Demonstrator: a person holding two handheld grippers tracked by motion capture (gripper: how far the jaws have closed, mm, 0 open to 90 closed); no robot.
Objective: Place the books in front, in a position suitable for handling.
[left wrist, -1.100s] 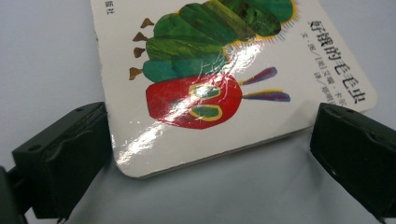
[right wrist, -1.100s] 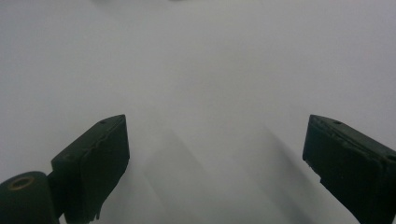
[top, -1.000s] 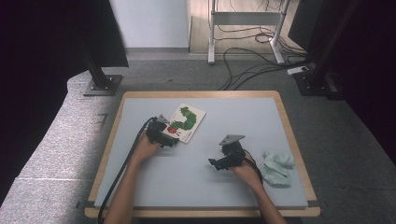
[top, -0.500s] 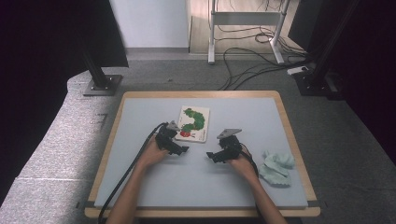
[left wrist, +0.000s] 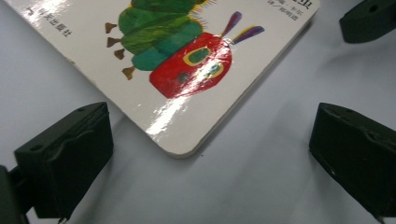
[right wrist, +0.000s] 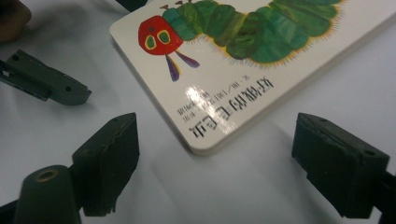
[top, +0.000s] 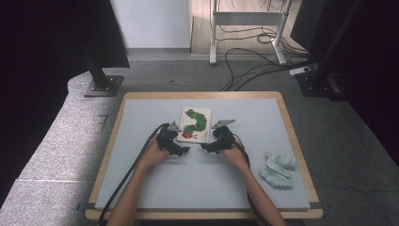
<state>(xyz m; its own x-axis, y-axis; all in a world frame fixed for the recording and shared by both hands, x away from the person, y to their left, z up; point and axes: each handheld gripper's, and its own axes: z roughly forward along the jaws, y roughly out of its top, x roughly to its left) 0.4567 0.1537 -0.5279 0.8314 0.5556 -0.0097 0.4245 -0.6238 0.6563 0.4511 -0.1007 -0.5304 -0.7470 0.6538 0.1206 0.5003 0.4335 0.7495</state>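
A white board book (top: 194, 124) with a green caterpillar on its cover lies flat on the grey table mat (top: 141, 117). My left gripper (top: 182, 149) rests at the book's near left corner and my right gripper (top: 205, 146) at its near right corner. In the left gripper view the left gripper (left wrist: 212, 158) is open, with the corner of the book (left wrist: 187, 60) between its jaws and untouched. The right gripper (right wrist: 224, 163) has just been closing its jaws; they stand wide, apart from the corner of the book (right wrist: 243, 56) between them.
A crumpled pale green cloth (top: 279, 169) lies on the mat near the right edge. The table has a wooden rim (top: 202, 94). Cables and a metal frame (top: 244, 19) stand on the floor beyond it. Bare mat lies in front of the hands.
The book slid a little to the right and turned straighter. My left gripper moved right along with it. My right gripper moved left and away from me, up to the book's corner.
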